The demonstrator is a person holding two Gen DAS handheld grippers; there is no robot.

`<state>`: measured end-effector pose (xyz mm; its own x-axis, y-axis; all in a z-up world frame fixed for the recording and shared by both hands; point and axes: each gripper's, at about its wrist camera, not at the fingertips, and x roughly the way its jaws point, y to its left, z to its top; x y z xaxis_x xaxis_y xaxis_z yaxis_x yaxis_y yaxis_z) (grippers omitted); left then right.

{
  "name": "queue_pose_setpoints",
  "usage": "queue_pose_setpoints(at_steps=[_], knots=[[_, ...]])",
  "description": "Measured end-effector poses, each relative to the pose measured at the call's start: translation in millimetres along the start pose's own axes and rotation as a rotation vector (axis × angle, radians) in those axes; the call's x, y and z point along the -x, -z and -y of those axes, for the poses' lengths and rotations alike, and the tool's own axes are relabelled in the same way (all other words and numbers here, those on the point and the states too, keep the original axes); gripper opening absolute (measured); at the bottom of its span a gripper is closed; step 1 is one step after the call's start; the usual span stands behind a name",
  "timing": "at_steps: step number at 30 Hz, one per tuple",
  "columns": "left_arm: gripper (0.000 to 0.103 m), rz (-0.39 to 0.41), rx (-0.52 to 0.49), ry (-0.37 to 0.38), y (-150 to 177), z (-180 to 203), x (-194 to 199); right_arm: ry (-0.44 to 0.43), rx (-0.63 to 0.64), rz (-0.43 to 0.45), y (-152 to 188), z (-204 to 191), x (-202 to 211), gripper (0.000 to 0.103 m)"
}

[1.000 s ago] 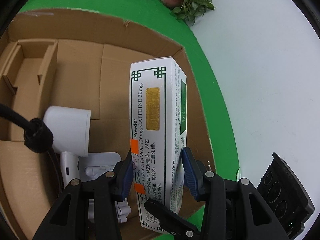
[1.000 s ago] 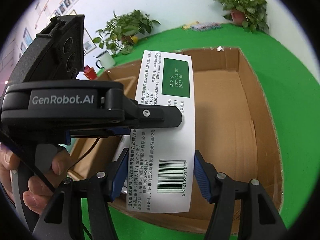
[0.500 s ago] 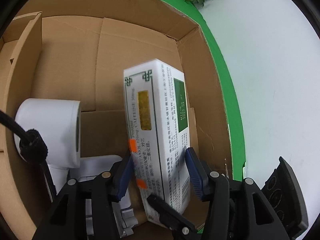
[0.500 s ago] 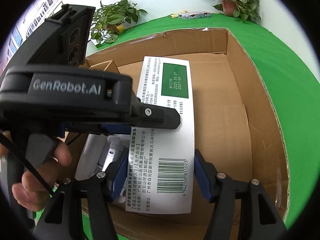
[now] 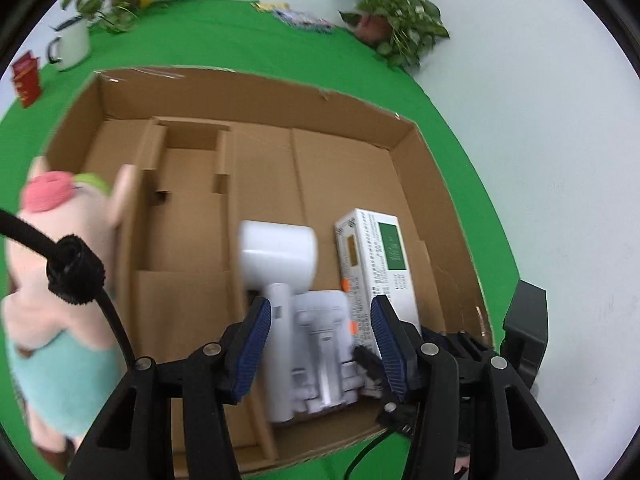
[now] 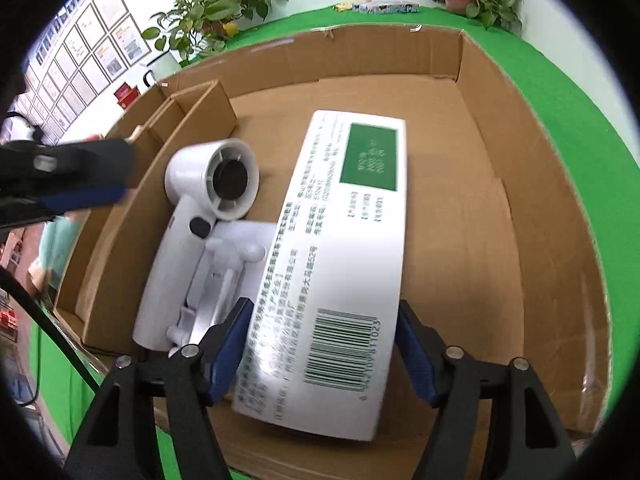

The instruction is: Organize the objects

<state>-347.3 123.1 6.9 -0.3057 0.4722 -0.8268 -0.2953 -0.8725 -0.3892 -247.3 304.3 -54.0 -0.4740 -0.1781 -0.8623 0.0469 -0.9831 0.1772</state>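
Observation:
A white medicine box (image 6: 336, 264) with a green patch and a barcode lies in the cardboard box (image 6: 532, 184). My right gripper (image 6: 324, 344) is shut on its barcode end. It also shows in the left wrist view (image 5: 376, 264), beside a white hair dryer (image 5: 280, 264) and a white plastic holder (image 5: 324, 344). My left gripper (image 5: 320, 344) is open and empty, raised above the cardboard box (image 5: 256, 92). The hair dryer (image 6: 208, 200) lies left of the medicine box.
A cardboard divider insert (image 5: 184, 208) fills the box's left part. A pink plush toy (image 5: 60, 280) stands at the box's left outside wall. A white mug (image 5: 72, 44), a red packet (image 5: 26, 80) and potted plants (image 5: 396, 28) stand on the green table.
My left gripper has let go of the medicine box, opened and pulled back and up. The medicine box has gone down into the cardboard box, still held by my right gripper.

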Motion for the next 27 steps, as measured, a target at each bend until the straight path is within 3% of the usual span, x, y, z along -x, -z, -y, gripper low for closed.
queue_pose_setpoints(at_steps=[2, 4, 8, 12, 15, 18, 21, 23, 25, 27], knots=[[0.050, 0.036, 0.000, -0.049, 7.7, -23.6, 18.5, 0.015, 0.016, 0.005, 2.4, -3.6, 1.6, 0.070], [0.050, 0.066, -0.003, -0.082, 26.7, -6.3, 21.4, 0.024, 0.017, 0.008, 2.5, -3.6, 2.9, 0.070], [0.050, 0.091, -0.007, -0.132, 51.9, -22.3, 28.2, 0.077, 0.032, 0.012, -0.1, -4.0, 0.0, 0.070], [0.050, 0.127, -0.023, -0.172, 70.9, -26.6, 31.0, 0.069, 0.052, 0.016, 1.0, -3.4, 4.6, 0.070], [0.053, 0.180, -0.043, -0.225, 87.6, -27.2, 41.1, 0.066, 0.067, 0.029, 2.5, -4.0, 10.6, 0.080], [0.063, 0.276, -0.090, -0.318, 103.1, -22.1, 48.2, 0.084, 0.098, 0.114, 9.9, -9.1, 26.2, 0.081], [0.081, 0.420, -0.163, -0.401, 126.4, -9.6, 52.6, 0.145, 0.117, 0.279, 26.3, -18.3, 45.0, 0.082], [0.103, 0.511, -0.197, -0.457, 142.5, -2.3, 50.5, 0.166, 0.132, 0.377, 42.1, -26.5, 51.7, 0.083], [0.102, 0.549, -0.192, -0.507, 152.6, 0.5, 43.4, 0.160, 0.136, 0.413, 50.2, -33.5, 51.0, 0.083], [0.102, 0.527, -0.187, -0.513, 157.7, -0.5, 32.2, 0.149, 0.124, 0.437, 54.9, -39.6, 48.8, 0.083]])
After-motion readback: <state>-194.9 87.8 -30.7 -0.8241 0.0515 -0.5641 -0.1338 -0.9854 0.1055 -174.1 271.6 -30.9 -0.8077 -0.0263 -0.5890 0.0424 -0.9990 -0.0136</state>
